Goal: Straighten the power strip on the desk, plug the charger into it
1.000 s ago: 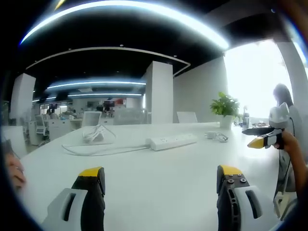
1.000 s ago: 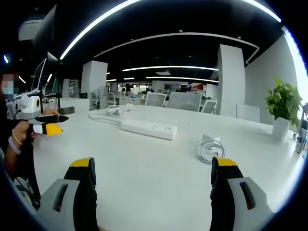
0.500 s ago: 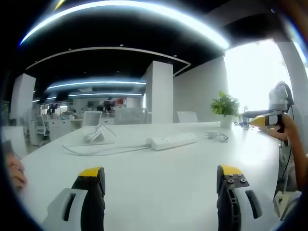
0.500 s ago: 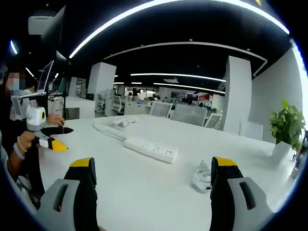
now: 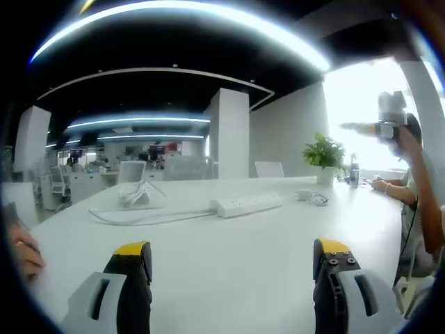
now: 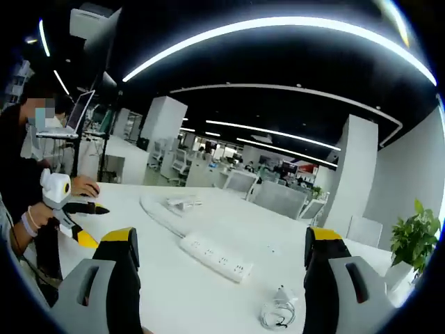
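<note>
**Power strip and charger lie apart on the desk, both my tongs wide and empty**

The white power strip (image 5: 249,204) (image 6: 214,257) lies at a slant mid-desk, its cable (image 5: 139,217) trailing off toward a coiled bundle (image 6: 182,202). The charger (image 6: 277,308) (image 5: 311,197) with its looped cord sits just beyond the strip's end, not touching it. The white desk (image 5: 229,264) spreads under my left gripper (image 5: 231,261), jaws spread wide, nothing between them. My right gripper (image 6: 219,247) hangs high, jaws wide too. A potted plant (image 5: 325,158) stands at the far edge.
</note>
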Demonstrator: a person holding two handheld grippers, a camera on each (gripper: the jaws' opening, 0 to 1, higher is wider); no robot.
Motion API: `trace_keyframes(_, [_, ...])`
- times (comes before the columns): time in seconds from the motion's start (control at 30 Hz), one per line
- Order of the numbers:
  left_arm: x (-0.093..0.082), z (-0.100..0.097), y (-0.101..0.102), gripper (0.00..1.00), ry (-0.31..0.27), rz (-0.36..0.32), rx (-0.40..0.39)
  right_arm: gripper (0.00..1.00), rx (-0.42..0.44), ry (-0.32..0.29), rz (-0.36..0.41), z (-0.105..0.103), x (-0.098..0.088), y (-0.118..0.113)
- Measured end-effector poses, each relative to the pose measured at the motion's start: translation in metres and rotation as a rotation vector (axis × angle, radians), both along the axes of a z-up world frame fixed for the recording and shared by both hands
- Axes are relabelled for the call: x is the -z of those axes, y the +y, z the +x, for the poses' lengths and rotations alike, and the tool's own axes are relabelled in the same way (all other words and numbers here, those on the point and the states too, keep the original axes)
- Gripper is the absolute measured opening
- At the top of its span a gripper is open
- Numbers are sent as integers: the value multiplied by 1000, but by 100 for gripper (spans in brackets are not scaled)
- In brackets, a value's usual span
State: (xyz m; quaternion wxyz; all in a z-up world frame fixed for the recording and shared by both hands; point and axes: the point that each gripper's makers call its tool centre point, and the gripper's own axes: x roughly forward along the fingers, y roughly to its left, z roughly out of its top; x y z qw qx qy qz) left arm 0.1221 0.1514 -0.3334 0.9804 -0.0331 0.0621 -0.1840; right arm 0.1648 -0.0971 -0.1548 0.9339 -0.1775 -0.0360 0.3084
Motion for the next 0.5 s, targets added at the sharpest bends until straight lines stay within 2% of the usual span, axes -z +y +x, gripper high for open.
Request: trace_keyframes(0.5, [2,-3,-1,99,-1,3,5,98,-118,5,-113,51,-33,47])
